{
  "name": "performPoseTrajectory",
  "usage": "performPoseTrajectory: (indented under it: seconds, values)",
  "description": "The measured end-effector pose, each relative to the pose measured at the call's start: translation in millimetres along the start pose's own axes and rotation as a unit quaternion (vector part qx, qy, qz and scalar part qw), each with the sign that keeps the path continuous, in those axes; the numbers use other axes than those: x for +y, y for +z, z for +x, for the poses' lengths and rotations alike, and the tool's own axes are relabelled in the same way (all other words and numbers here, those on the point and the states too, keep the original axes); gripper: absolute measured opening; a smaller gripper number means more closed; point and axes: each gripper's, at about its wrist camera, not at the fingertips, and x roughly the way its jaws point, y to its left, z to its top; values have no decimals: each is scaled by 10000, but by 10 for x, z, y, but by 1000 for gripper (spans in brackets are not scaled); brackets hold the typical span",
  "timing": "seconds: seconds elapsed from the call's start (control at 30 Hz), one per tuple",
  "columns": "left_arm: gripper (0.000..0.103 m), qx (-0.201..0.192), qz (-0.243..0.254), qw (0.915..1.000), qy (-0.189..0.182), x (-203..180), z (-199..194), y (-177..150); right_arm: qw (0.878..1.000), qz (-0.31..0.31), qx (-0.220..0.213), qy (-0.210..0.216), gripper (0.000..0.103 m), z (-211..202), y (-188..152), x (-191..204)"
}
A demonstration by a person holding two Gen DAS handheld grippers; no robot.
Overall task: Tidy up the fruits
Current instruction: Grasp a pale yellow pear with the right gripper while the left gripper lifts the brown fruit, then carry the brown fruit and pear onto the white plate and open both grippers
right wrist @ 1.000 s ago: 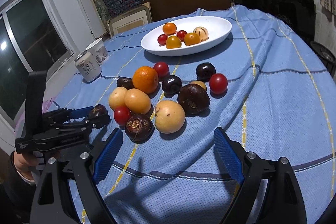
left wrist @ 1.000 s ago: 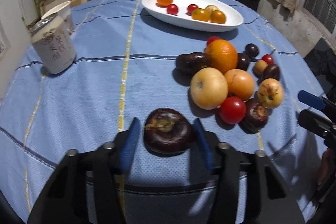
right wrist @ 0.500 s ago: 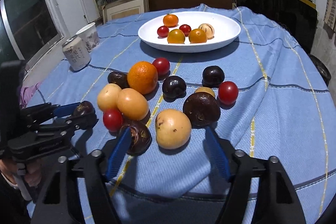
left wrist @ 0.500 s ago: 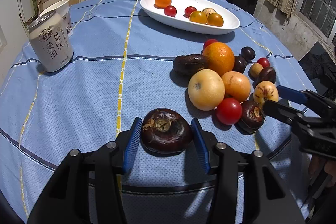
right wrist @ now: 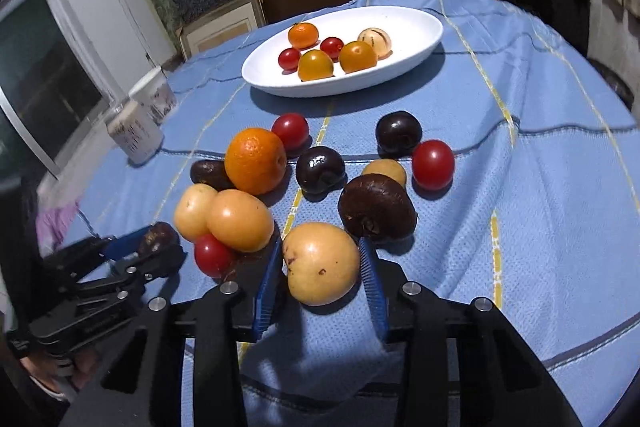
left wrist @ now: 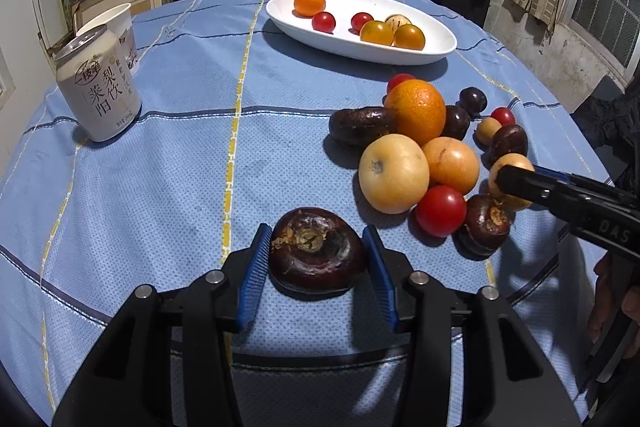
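The left gripper (left wrist: 318,259) has its blue pads (left wrist: 256,267) pressed against both sides of a dark water chestnut (left wrist: 318,255) on the blue tablecloth (left wrist: 160,187). To its right lies a heap of fruit, with an orange (left wrist: 416,111) at the back. The right gripper (left wrist: 520,183) reaches in among them. A white dish (left wrist: 436,47) sits farther back, and a can (left wrist: 98,87) stands left.

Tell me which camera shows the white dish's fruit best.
Right wrist view: the white dish sits nearer and larger, its six fruits well separated. Left wrist view shows the same dish smaller and farther away, with the pale striped fruit partly hidden.
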Motion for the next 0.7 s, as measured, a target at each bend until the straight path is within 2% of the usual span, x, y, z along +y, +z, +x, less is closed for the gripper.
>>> performPoseTrajectory:
  seconds: [0.4, 0.7]
  values:
    - [46, -441, 177, 9989, 29, -80, -469, 106, 9990, -90, -351, 263, 40, -458, -25, -67]
    - [46, -575, 218, 9981, -81, -67, -653, 386, 9967, -240, -664, 402, 40, -708, 151, -21]
